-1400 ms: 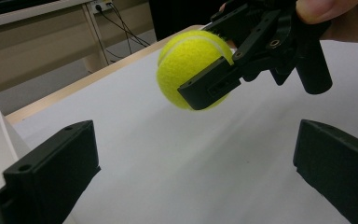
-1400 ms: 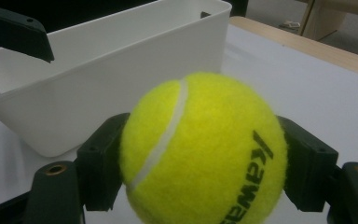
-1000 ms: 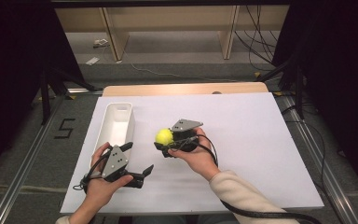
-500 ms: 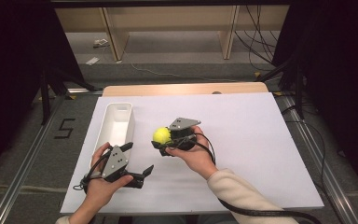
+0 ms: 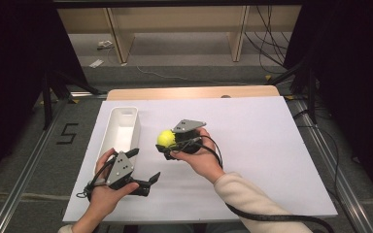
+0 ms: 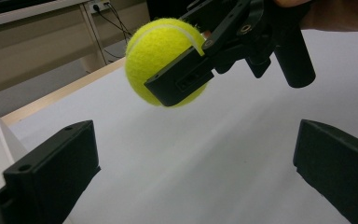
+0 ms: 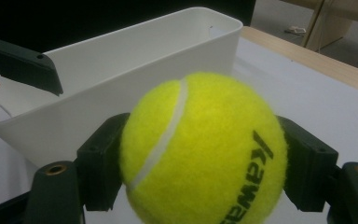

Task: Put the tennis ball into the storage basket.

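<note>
A yellow tennis ball (image 5: 165, 138) hangs above the white table, clamped between the jaws of my right gripper (image 5: 167, 143). In the right gripper view the ball (image 7: 204, 149) sits between both black jaws, with the white bin (image 7: 121, 70) just beyond it. My left gripper (image 5: 145, 172) rests low near the table's front left, jaws wide apart with nothing between them. In the left gripper view the ball (image 6: 161, 63) floats ahead and above, held by the other gripper. The long white bin (image 5: 121, 131) lies left of the ball and looks empty.
A white sheet (image 5: 272, 145) covers the table, with a wooden strip (image 5: 189, 92) along its far edge. Black cable (image 5: 272, 216) trails from the right gripper across the front. Shelving and cables stand on the floor beyond the table.
My right gripper has carried the ball a little left and up toward the bin. The left gripper has stayed put.
</note>
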`<act>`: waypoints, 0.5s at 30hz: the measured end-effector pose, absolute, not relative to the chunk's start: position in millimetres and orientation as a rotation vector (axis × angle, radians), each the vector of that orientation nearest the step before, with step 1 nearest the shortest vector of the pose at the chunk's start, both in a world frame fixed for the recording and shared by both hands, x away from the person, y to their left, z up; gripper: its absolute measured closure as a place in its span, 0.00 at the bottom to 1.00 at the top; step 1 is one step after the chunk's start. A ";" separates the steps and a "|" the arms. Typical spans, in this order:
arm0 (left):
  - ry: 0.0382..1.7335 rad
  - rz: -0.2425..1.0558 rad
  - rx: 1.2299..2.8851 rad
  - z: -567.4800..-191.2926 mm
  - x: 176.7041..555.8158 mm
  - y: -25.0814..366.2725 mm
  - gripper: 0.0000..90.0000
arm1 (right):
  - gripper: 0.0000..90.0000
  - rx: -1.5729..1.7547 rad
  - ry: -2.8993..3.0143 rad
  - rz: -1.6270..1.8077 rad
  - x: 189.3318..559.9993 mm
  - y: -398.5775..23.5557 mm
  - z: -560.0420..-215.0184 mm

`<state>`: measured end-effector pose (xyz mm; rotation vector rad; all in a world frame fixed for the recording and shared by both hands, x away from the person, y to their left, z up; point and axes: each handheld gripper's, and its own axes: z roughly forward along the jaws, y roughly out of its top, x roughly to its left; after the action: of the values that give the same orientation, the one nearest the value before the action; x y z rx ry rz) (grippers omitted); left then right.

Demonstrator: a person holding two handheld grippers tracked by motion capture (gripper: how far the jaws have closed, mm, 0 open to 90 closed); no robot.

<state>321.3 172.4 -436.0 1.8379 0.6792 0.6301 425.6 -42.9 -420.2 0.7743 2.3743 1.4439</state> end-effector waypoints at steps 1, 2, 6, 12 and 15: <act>0.679 0.631 1.837 -435.9 321.2 172.5 0.00 | 0.30 0.771 2.375 1.443 426.2 -42.1 -419.4; 0.679 0.633 1.837 -435.8 321.2 172.6 0.00 | 0.30 0.770 2.374 1.446 426.7 -41.0 -418.6; 0.678 0.633 1.838 -435.7 321.1 172.9 0.00 | 0.30 0.759 2.370 1.443 428.9 -36.5 -415.7; 0.677 0.625 1.836 -435.5 320.6 172.7 0.00 | 0.30 0.743 2.370 1.443 431.6 -30.2 -410.1; 0.678 0.624 1.834 -435.4 320.2 172.4 0.00 | 0.30 0.747 2.364 1.449 433.5 -27.3 -408.3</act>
<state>320.2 172.4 -435.4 1.8342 0.6776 0.6243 433.5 -27.3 -408.3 0.7471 2.3641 1.4494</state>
